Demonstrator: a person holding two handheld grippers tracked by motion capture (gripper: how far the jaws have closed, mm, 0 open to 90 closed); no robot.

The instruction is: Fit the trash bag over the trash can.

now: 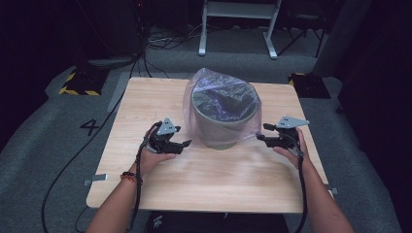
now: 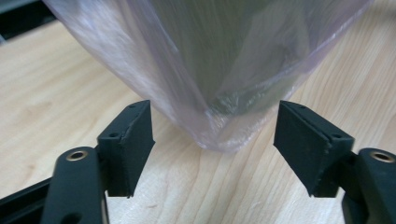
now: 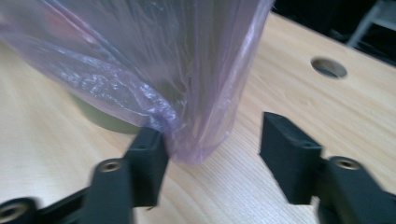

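Dim room, bright tabletop, grey carpet all round.

A light wooden table (image 1: 145, 97) with rounded corners sits on the grey carpeted floor (image 1: 43, 126), a number four (image 1: 90, 127) marked beside it. Black-and-yellow striped blocks (image 1: 77, 82) flank the far corners, cables (image 1: 165, 41) snake across the floor behind, and a white metal frame (image 1: 238, 19) stands at the back, where everything fades into darkness.
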